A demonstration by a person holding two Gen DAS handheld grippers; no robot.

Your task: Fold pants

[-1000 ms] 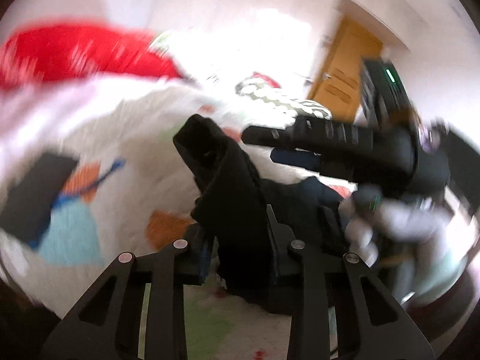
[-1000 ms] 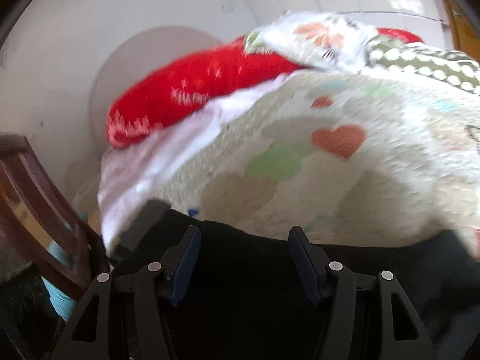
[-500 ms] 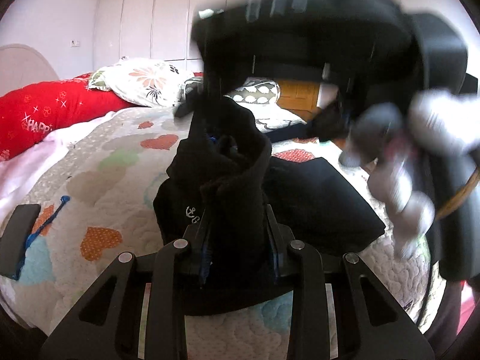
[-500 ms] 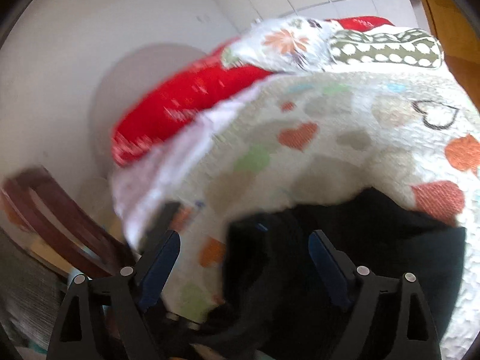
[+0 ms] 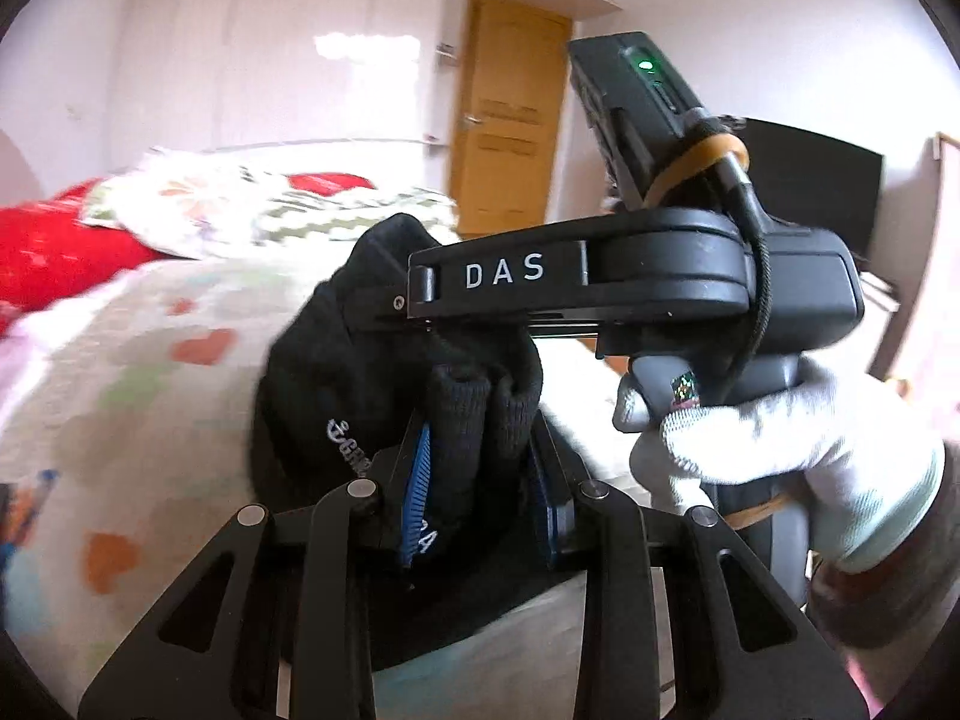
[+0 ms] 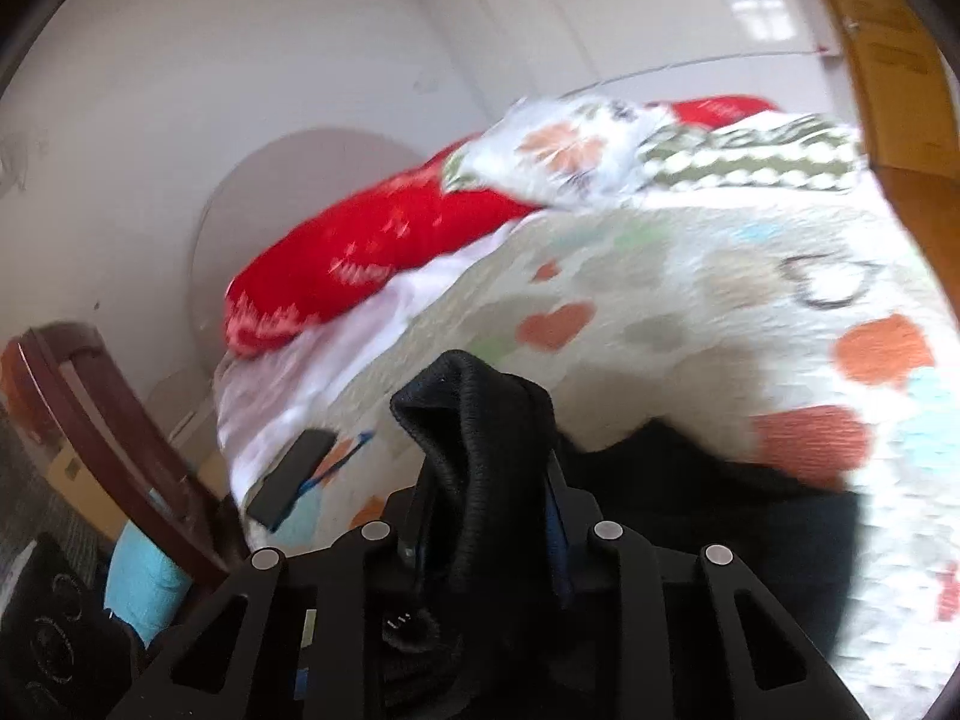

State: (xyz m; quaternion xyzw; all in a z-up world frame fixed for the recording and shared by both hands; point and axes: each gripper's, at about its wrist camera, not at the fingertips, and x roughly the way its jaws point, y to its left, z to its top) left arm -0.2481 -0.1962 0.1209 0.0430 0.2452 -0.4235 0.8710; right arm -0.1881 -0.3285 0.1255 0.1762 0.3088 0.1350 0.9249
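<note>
Half a second after gaping, the right tongs [image 6: 486, 516] have clamped the pants [image 6: 480, 420] alongside the closed left tongs [image 5: 480, 480], readying the fold.

Black tongs [image 5: 480, 480], blue ribbed pads [image 5: 416, 486], white knit glove [image 5: 780, 456]

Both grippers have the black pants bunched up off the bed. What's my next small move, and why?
Probably draw the left gripper and right gripper apart: both are shut on the pants, which hang bunched above the quilt, so spreading should flatten the fabric.
</note>
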